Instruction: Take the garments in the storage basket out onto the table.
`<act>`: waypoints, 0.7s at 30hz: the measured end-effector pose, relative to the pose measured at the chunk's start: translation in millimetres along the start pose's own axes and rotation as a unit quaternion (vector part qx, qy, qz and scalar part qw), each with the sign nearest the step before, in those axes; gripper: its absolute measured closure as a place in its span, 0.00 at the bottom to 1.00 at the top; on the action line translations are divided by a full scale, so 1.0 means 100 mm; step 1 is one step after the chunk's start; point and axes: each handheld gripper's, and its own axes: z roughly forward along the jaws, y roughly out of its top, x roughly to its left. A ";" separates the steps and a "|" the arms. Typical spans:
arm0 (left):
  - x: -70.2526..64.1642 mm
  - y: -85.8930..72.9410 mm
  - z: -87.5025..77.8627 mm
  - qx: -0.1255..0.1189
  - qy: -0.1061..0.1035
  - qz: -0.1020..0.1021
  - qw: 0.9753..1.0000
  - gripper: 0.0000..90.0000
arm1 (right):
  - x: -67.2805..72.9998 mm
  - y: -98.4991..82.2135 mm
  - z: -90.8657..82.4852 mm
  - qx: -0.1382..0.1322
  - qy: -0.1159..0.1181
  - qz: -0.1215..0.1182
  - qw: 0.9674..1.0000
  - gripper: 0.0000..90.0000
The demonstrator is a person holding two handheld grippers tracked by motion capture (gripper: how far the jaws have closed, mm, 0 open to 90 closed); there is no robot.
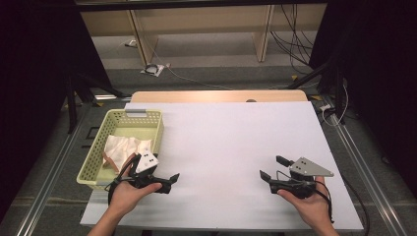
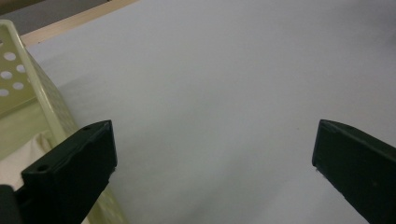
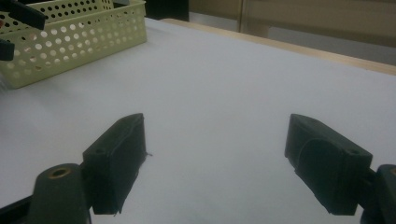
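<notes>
A pale yellow perforated basket point(image 1: 129, 129) stands on the left of the white table point(image 1: 231, 142), with a white and peach cloth point(image 1: 123, 147) lying inside it. My left gripper point(image 1: 169, 182) hovers by the basket's near right corner, open with nothing between its jaws. In the left gripper view the gripper point(image 2: 215, 140) looks over bare white table, with the basket wall point(image 2: 49, 105) at the left. My right gripper point(image 1: 272, 167) is low over the table's near right part, open and empty. In the right gripper view the gripper point(image 3: 215, 130) faces the basket point(image 3: 79, 42) farther off.
A wooden edge point(image 1: 216, 96) borders the table's far side. Beyond it are wooden shelf legs and loose cables point(image 1: 290, 44) on the floor. Metal rails point(image 1: 361, 162) run along both sides of the table. Dark curtains stand at left and right.
</notes>
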 end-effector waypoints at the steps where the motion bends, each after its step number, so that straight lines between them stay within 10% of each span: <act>1: 0.00 0.00 0.00 0.001 0.002 0.003 1.000 0.00 | 0.00 0.00 0.00 0.000 0.000 0.000 1.000 0.24; 21: 0.01 0.03 -0.02 0.006 0.012 0.003 1.000 0.00 | 0.03 0.00 0.02 0.012 -0.005 -0.013 1.000 0.22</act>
